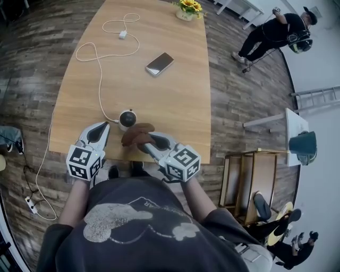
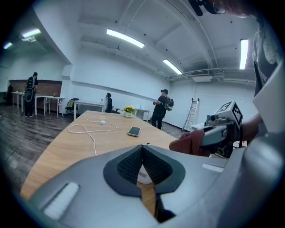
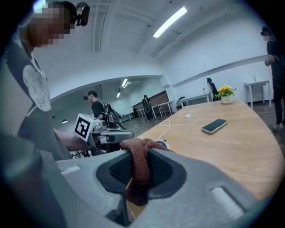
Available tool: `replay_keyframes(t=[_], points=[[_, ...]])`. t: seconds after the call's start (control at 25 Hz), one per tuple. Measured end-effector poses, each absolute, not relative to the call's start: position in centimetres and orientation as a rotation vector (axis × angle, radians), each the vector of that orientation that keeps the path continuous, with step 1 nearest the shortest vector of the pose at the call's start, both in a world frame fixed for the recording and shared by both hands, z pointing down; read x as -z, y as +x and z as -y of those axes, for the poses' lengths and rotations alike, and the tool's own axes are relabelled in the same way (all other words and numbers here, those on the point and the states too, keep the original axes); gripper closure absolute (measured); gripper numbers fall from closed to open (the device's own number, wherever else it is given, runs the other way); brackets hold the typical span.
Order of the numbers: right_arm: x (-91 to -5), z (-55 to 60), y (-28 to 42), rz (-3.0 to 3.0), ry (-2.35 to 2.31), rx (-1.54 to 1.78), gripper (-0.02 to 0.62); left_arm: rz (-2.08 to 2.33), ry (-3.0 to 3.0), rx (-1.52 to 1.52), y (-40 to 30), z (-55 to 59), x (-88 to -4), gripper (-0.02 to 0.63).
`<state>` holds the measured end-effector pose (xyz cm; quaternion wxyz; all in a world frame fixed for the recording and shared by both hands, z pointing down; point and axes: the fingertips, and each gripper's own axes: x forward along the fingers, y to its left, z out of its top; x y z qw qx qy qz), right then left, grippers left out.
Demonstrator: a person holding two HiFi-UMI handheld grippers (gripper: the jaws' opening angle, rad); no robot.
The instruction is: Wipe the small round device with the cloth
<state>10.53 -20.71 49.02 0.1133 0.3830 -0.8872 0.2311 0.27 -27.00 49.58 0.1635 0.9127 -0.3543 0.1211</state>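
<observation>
Left gripper (image 1: 105, 126): its jaws meet at the tips and clamp nothing. In the left gripper view a patch of table and something white show through the hollow below the tips.
Left gripper position: it lies low over the near table edge. Its tips are just left of the device.
Right gripper (image 1: 149, 142): its jaws are closed on the cloth. A fold runs down between the pads and hangs out below them.
Right gripper position: it is over the near edge, pointing up and left toward the device. The left gripper is close beside it.
Cloth (image 3: 140, 165): reddish-brown and bunched. In the head view the bundle sits at the right gripper's tips, just below and right of the device. Whether the two touch cannot be told.
Device (image 1: 127, 118): small, round, white with a dark top. It stands on the table near the near edge, between the two grippers' tips.
Cable (image 1: 99, 69): white, it runs from the device in loops across the far left of the table.
Phone (image 1: 160, 64): it lies flat near the table's middle, well apart from the device.
Flowers (image 1: 187, 7): a yellow bunch in a small pot at the far edge.
Table (image 1: 175, 101): light wood, on a dark plank floor.
Person (image 1: 276, 32): in dark clothes, standing on the floor beyond the table's far right corner.
</observation>
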Motion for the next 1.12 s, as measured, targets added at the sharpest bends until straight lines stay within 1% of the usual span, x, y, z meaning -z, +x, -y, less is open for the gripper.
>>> replay_keyframes(t=[0.16,0.32,0.76,0.96,1.12], points=[[-45.5,22.1,12.9,2.648,1.255,-0.621,0.543,1.013,2.613,-0.325,0.9,27.4,-49.0,0.588],[-44.8,23.9,14.0,2.655,1.345,-0.667,0.543,1.025,2.620,-0.310,1.5,27.9,-48.6,0.588],[-53.1,28.3,13.1,2.543,1.241,-0.794,0.543,1.112,2.574,-0.326,1.9,28.0,-48.7,0.588],[-55.5,29.4,12.6,2.526,1.164,-0.830,0.543,1.157,2.538,-0.344,1.9,28.0,-49.0,0.588],[-57.4,29.7,12.6,2.473,1.110,-0.755,0.543,1.186,2.519,-0.355,2.3,28.0,-49.4,0.588]])
